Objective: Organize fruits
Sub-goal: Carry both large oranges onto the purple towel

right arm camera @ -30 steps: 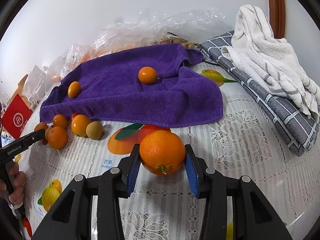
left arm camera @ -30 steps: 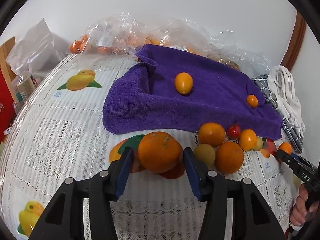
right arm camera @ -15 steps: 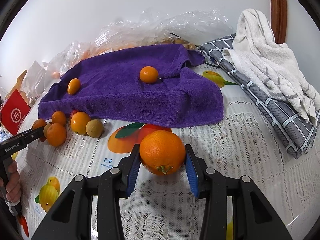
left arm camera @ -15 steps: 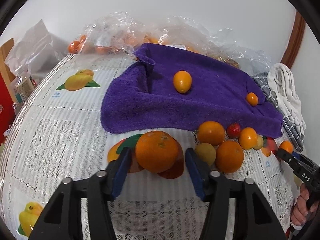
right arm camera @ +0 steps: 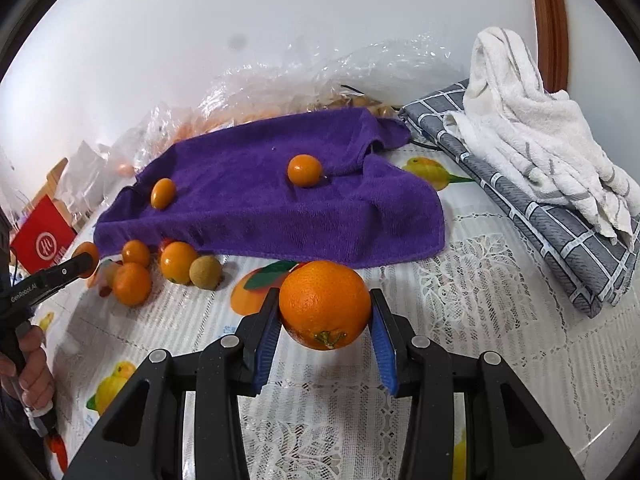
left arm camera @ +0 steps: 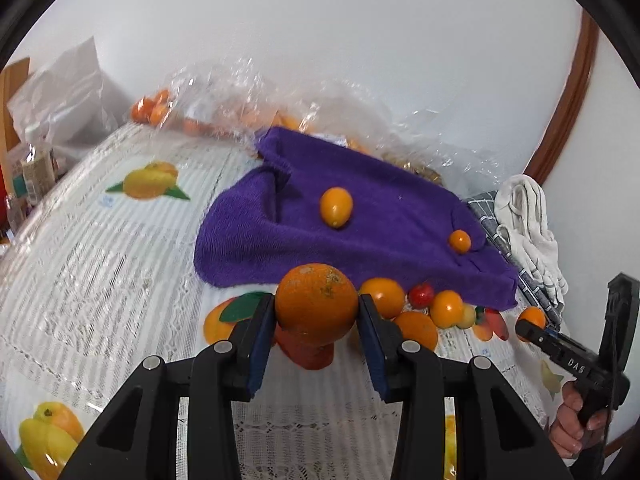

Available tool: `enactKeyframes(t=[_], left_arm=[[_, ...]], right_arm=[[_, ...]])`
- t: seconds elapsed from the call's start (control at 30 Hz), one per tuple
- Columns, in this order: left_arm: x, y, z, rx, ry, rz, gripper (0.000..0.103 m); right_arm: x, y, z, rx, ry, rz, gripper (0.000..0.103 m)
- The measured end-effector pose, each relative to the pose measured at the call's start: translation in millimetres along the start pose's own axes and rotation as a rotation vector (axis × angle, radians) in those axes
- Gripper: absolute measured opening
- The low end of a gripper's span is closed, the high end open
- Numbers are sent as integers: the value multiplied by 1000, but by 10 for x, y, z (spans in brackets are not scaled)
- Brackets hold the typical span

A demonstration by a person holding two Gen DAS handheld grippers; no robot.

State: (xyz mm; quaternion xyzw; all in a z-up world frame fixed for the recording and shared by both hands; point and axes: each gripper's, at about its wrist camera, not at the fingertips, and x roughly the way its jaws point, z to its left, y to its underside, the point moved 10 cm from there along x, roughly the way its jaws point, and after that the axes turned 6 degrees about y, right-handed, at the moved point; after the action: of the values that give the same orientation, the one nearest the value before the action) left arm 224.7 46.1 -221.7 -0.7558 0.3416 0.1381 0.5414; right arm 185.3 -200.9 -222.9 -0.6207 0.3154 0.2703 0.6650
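My left gripper (left arm camera: 316, 309) has a large orange (left arm camera: 316, 298) between its blue pads; the jaws are closing and both pads touch its sides. A second large orange (right arm camera: 325, 308), stem end toward me, is held in my right gripper (right arm camera: 325, 322), which is shut on it just above the tablecloth. Behind lies a purple towel (left arm camera: 380, 232) with two small orange fruits on it (left arm camera: 336, 207) (left arm camera: 459, 241). Several small fruits (right arm camera: 160, 268) cluster at the towel's front edge, among them a brown one (right arm camera: 205, 273) and a red one (left arm camera: 421, 294).
A white lace tablecloth (left arm camera: 100, 280) with printed fruit covers the table. Clear plastic bags (left arm camera: 240, 108) with more fruit lie along the back wall. A grey checked cloth (right arm camera: 560, 236) under a white towel (right arm camera: 532, 140) lies on the right, and a red box (right arm camera: 44, 240) on the far left.
The left gripper's jaws have closed in from either side until the pads meet the orange, and the view has tipped upward a little. The right gripper has kept still with its orange.
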Motion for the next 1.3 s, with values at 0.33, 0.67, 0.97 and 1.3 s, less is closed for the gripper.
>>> enactKeyframes(t=[0.33,0.67,0.97,1.3], left_arm=[[-137,-605,-105,16,1,-67,39],[413,-906,-4,-11,-62,-49,39],[698,-761,140,11,-153,-11,39],[771,-693,141,70,-215,6,39]], right_arm=[[-115,-642,182,-32,-10,-81,42],[380,-1142,180,2,-16,-85,42],[717,-951,191,-48,20,-37,42],[813,-859,246,-77,17,-6,42]])
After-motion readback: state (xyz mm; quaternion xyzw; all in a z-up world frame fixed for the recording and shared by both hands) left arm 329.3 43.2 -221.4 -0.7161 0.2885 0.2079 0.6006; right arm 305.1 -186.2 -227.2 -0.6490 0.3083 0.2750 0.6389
